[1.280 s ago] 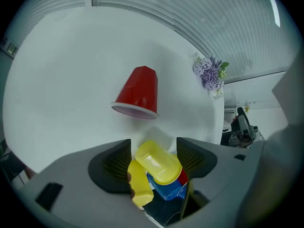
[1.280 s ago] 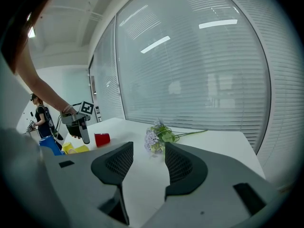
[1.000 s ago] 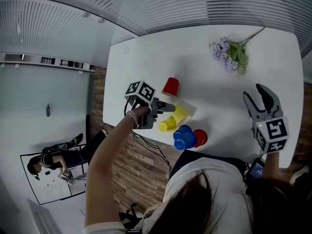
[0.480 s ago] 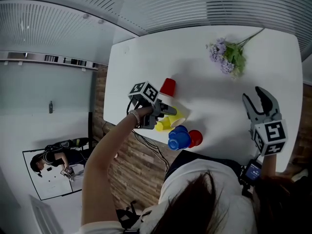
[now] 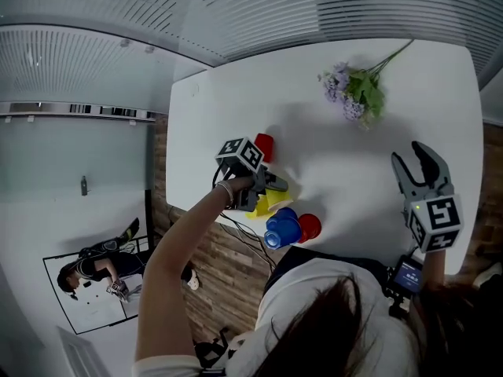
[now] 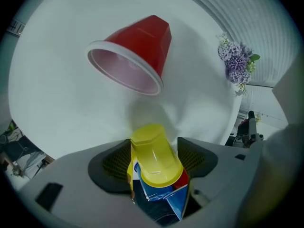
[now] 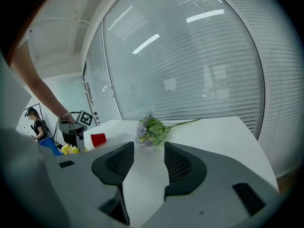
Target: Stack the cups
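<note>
Head view: white table (image 5: 220,108); left gripper (image 5: 275,185) low over the cup cluster at the near edge, on a yellow cup (image 5: 266,205); blue cups (image 5: 281,228) and the near red cup (image 5: 310,226) just beside it; the far red cup (image 5: 264,145) behind the marker cube; flowers (image 5: 352,93) well apart; right gripper (image 5: 416,163) raised clear at the right. Left gripper view: I read the jaws as clamped on the yellow cup, base pointing away, pads against its sides; the far red cup lies on its side ahead, mouth toward the camera. Right gripper view: jaws apart, nothing between them, only table and flowers beyond. Step in hand, by my judgement: yellow cup gripped, not yet nested. Next move calls for lifting it, lining it up with a receiving cup and lowering it squarely.
</note>
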